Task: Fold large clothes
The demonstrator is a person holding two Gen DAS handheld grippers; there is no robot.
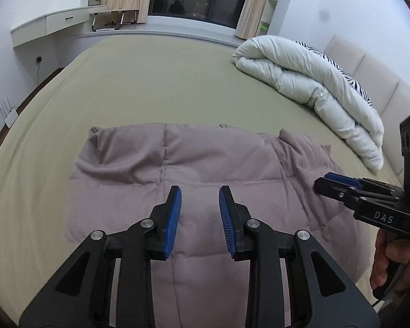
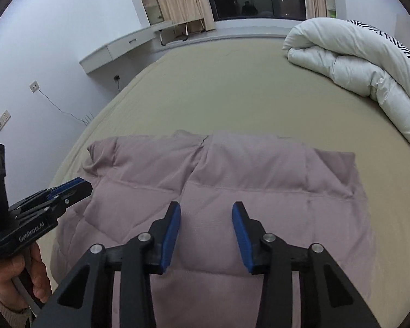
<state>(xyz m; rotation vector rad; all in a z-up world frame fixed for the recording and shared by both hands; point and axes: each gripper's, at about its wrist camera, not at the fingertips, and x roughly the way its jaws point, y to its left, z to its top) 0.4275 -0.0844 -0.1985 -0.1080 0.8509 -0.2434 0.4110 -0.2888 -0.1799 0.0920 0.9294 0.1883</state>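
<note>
Now positioned left gripper (image 1: 200, 220) and right gripper (image 2: 206, 235), both part-open and empty, low in frame over mauve padded jacket (image 1: 210, 164), ready for pinching near hem.

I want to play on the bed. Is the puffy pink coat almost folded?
Partly. The pink coat lies on the bed with its far edge already turned over. Nothing is in hand: the left gripper and right gripper hover open above it, empty. More folds are probably left, since it's still spread wide.
</note>
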